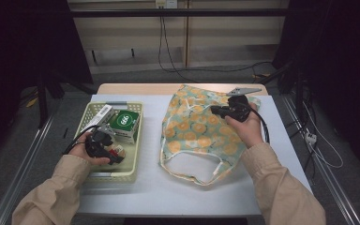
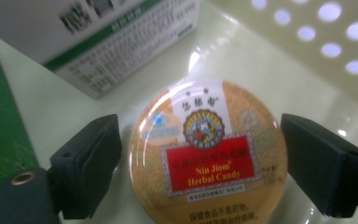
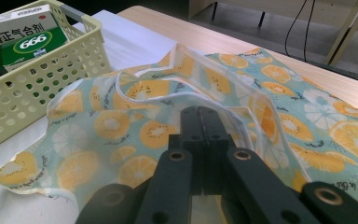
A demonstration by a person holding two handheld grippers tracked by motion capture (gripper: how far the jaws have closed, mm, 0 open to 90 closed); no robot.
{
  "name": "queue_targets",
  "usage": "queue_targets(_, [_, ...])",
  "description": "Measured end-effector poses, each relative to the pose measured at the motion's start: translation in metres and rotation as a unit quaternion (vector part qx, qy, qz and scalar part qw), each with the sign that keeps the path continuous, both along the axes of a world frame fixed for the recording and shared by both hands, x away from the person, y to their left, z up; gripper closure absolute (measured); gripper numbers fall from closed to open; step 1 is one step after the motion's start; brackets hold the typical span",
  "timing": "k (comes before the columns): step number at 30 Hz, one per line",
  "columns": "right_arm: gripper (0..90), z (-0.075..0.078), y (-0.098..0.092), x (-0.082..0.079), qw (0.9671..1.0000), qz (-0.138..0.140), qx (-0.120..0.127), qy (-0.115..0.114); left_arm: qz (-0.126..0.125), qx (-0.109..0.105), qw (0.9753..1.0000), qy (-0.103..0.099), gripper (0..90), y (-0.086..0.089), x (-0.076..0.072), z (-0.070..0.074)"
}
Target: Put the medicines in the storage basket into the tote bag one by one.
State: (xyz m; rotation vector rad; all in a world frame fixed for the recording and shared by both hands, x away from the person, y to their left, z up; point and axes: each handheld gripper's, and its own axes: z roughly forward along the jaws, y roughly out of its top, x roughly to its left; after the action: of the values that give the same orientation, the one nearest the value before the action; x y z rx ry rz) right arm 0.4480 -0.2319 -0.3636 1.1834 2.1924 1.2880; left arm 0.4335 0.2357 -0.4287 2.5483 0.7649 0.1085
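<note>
A round Nin Jiom Herbal Candy tin point(image 2: 209, 154) lies flat on the floor of the pale yellow basket point(image 1: 133, 174). My left gripper point(image 2: 207, 163) is open, one jaw on each side of the tin and close to its rim. From above, the left gripper point(image 1: 108, 149) reaches into the basket over the tin point(image 1: 119, 151). A fruit-print bag point(image 1: 197, 133) lies on the table to the right. My right gripper point(image 1: 214, 110) is at the bag's upper part. In the right gripper view the right gripper point(image 3: 204, 119) is shut on the bag's point(image 3: 121, 126) top layer, which rises around the jaws.
The basket also holds a green and white box point(image 1: 124, 122) and a long white box point(image 1: 98, 116), just behind the tin. The perforated basket wall point(image 3: 37, 93) stands left of the bag. A white sheet point(image 1: 168, 187) covers the table; the bag's handles lie toward the front edge.
</note>
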Motion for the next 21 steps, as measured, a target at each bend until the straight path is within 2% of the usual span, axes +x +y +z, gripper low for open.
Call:
queue_targets(5, [90.0,-0.0007,0.0006,0.0,1.0,0.0,-0.001,0.002,-0.003,-0.002,1.0,0.006,13.8,0.0012,0.0002,-0.0041])
queue_targets(7, [90.0,-0.0003,0.0008,-0.0001,1.0,-0.001,0.0,0.001,-0.007,0.005,1.0,0.0,14.1,0.0001,-0.0012,-0.0044])
queue_targets(11, [90.0,-0.0001,0.001,-0.0004,1.0,-0.001,0.0,0.001,-0.007,0.01,0.9999,-0.002,19.5,0.0011,-0.0027,-0.003])
queue_targets(18, [90.0,0.0006,0.0001,-0.001,1.0,-0.002,-0.001,-0.001,0.01,0.014,0.9998,0.004,20.5,0.0021,-0.0034,-0.0013])
queue_targets(20, [90.0,0.0014,-0.0001,-0.0014,1.0,-0.002,0.0,-0.002,0.015,0.009,0.9998,0.012,20.5,0.0042,-0.0017,-0.0003])
queue_targets(21, [90.0,0.0016,-0.0001,-0.0016,1.0,-0.002,0.0,-0.002,0.019,0.005,0.9998,0.009,20.6,0.0054,-0.0008,0.0009])
